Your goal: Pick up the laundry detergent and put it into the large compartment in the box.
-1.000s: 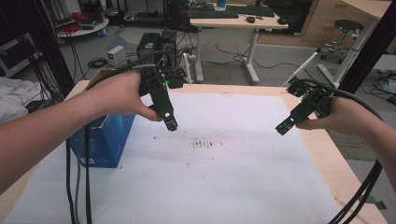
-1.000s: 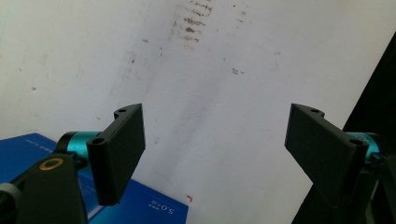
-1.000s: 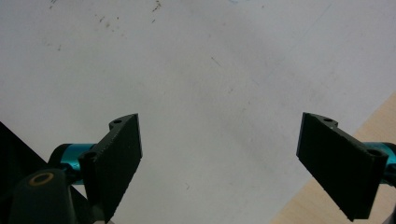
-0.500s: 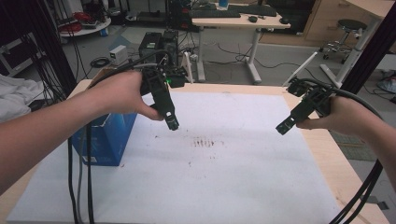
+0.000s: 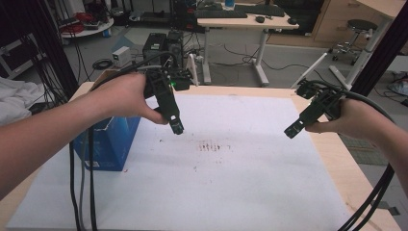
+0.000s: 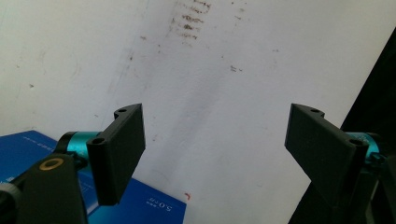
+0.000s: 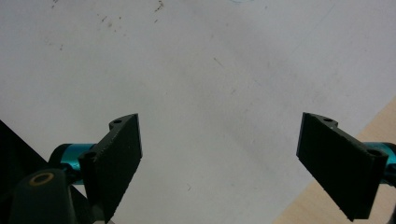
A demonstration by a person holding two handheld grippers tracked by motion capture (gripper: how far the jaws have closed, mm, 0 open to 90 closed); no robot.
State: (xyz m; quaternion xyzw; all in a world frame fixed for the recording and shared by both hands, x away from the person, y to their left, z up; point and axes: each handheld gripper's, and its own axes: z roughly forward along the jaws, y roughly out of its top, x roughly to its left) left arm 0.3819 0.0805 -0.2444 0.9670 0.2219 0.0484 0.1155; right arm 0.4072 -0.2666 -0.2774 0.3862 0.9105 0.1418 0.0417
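Almost nothing has moved since the earlier frames: both grippers hang at the same places above the table, and the blue box [image 5: 108, 139] has not shifted. It stands at the left part of the table, on the white sheet [image 5: 231, 183], just beside and below the left gripper [image 5: 176, 126] and not touched by it. The left gripper's flat black jaws are wide apart with nothing between them, and the box's smooth blue top is seen under its left jaw in the left gripper view. White print there is small; I can read only something like "5.0". The right gripper [image 5: 292, 131] is well apart at the right side, jaws also spread wide and empty. The sheet is matte, with small brown stains [image 5: 210, 146] near its middle. The wooden table edge [image 5: 337, 159] is pale and plain.
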